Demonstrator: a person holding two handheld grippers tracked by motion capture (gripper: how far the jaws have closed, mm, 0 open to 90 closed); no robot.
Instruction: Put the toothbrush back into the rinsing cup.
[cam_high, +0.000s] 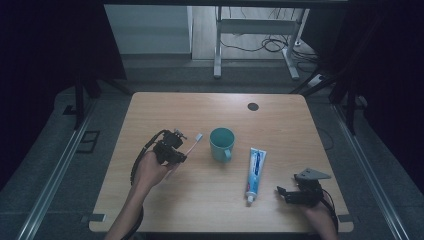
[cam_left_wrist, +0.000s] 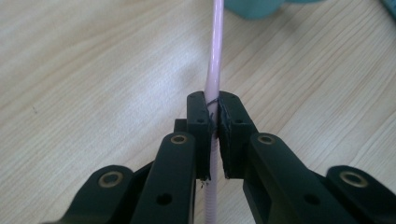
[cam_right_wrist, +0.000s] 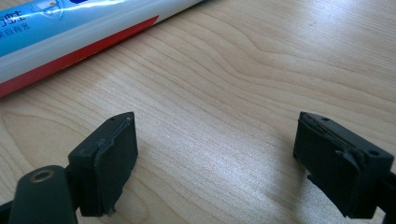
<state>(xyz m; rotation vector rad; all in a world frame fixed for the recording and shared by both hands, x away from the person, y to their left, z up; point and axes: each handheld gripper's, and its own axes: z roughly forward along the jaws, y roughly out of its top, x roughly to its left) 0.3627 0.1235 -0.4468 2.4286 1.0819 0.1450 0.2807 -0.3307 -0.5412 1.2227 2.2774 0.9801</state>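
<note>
Left gripper (cam_high: 176, 150) was clamped on the pink toothbrush (cam_high: 189, 148) handle left of the cup (cam_high: 222, 144), head cut off in its own view, while right gripper (cam_high: 286, 194) sat empty, jaws wide, beside the toothpaste (cam_high: 254, 172), tube ends cropped.

Your table (cam_right_wrist: 261, 60) was pale wood-grain laminate with a soft sheen. The toothbrush (cam_left_wrist: 214, 70) handle looked like smooth pink plastic, the toothpaste tube (cam_right_wrist: 70, 32) glossy (printed), the left gripper (cam_left_wrist: 213, 116) and right gripper (cam_right_wrist: 215, 154) matt black plastic.
</note>
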